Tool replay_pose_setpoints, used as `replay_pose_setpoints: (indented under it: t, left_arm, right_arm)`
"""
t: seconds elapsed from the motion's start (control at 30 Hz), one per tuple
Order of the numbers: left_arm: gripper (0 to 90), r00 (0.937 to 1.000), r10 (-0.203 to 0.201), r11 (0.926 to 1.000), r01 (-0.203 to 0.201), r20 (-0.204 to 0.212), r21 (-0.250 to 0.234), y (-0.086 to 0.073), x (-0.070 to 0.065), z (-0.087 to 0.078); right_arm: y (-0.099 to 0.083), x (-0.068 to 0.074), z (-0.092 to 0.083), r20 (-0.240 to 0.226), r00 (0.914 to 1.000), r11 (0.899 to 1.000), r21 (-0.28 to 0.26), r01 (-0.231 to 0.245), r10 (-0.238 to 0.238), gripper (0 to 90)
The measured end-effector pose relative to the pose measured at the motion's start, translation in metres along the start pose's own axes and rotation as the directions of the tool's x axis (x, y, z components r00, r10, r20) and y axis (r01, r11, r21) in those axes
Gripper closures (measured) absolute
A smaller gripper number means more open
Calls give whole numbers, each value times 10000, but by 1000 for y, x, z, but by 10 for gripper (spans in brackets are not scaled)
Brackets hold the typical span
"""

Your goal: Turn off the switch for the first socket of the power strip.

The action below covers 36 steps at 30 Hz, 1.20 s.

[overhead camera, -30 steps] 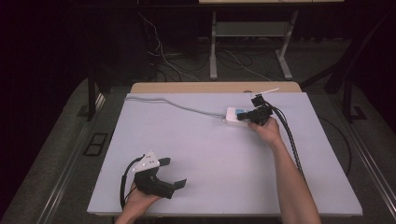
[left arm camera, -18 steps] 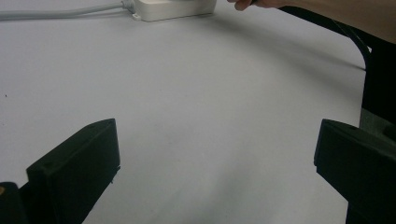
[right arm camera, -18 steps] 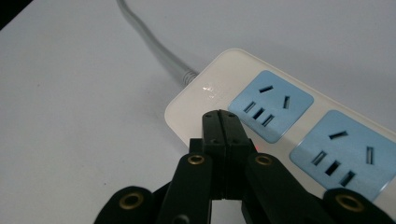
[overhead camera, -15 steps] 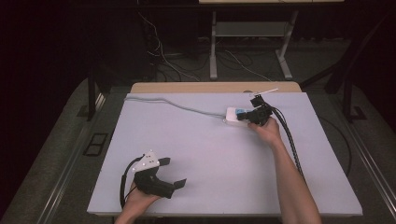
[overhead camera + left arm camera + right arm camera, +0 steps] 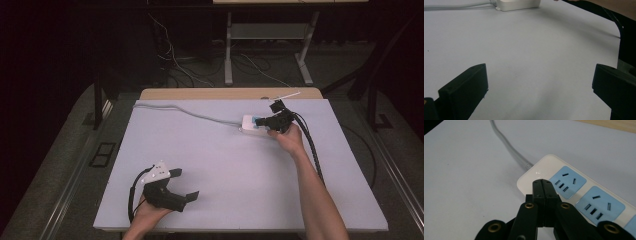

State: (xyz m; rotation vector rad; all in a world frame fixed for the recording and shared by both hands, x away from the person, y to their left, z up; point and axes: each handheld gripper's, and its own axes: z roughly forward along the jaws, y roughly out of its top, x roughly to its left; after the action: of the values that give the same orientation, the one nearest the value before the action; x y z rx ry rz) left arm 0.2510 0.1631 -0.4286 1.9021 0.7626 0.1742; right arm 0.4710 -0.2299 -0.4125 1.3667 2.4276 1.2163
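A white power strip with light blue socket panels lies at the back right of the white table, its grey cable running off to the back left. My right gripper is shut, its tips pressed together over the strip's cable end, beside the first blue socket. Whether the tips touch the strip I cannot tell. My left gripper rests near the front left edge, its jaws wide open with nothing between them. In the left gripper view the strip lies far ahead of the fingers.
The white table top spreads between the two grippers. A black cable trails from the right gripper along the forearm. A wooden board edge runs behind the table. Desk legs and loose wires stand on the floor beyond.
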Motion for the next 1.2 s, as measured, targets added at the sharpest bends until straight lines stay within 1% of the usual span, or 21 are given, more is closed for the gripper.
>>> replay_pose_setpoints:
  t: [0.17,0.2,0.23,0.4,0.47,0.53,0.57,0.77,0.93,0.97,1.0,1.07,1.1,1.13,1.17,1.2]
  left_arm:
    - [0,10000,21,10000,-21,6,-3,0,0,0]
    - [0,10000,24,10000,-24,2,-6,0,0,0]
    - [0,10000,23,10000,-23,4,-10,0,-1,0]
    - [0,10000,42,10000,-42,3,-19,0,-1,0]
    - [0,10000,51,10000,-51,9,-30,0,-2,0]
    - [0,10000,43,10000,-43,11,-27,0,-2,1]
    - [0,10000,41,10000,-41,12,-32,0,-2,1]
    - [0,10000,57,10000,-57,55,-38,1,-2,1]
    - [0,10000,46,10000,-46,48,-64,1,-2,1]
    - [0,10000,45,10000,-44,45,-68,1,-2,1]
    - [0,10000,42,10000,-42,41,-67,1,-2,1]
    - [0,10000,29,10000,-29,39,-78,1,-2,1]
    - [0,10000,27,10000,-26,37,-78,1,-2,1]
    - [0,10000,25,10000,-25,34,-78,1,-2,1]
    - [0,10000,20,10000,-20,34,-84,1,-3,1]
    - [0,10000,18,10000,-17,30,-94,1,-3,1]
  right_arm:
    - [2,2,-12,-67,10000,10000,-34,56,-56,900]
    - [2,2,-12,-67,10000,10000,-34,56,-56,900]
    - [3,2,-18,-105,9999,9999,-110,72,-73,900]
    - [3,5,-28,-111,9998,9998,-52,183,-184,900]
    - [2,7,-37,-220,9995,9996,-192,200,-205,900]
    - [2,8,-39,-235,9995,9995,-239,224,-230,900]
    - [1,9,-44,-242,9993,9993,-254,262,-268,900]
    - [-6,10,-58,-243,9992,9989,-339,313,-322,900]
    - [-13,10,-70,-241,9995,9989,-437,177,-187,896]
    - [-13,10,-70,-241,9995,9989,-437,177,-187,896]
    - [-15,10,-75,-215,9995,9988,-440,207,-217,887]
    - [-17,10,-80,-206,9996,9986,-509,159,-169,836]
    - [-17,10,-80,-206,9996,9986,-509,159,-169,836]
    - [-19,10,-85,-266,9996,9985,-545,29,-44,782]
    - [-19,10,-85,-266,9996,9985,-545,29,-44,782]
    - [-21,10,-89,-339,9994,9984,-551,-78,59,687]
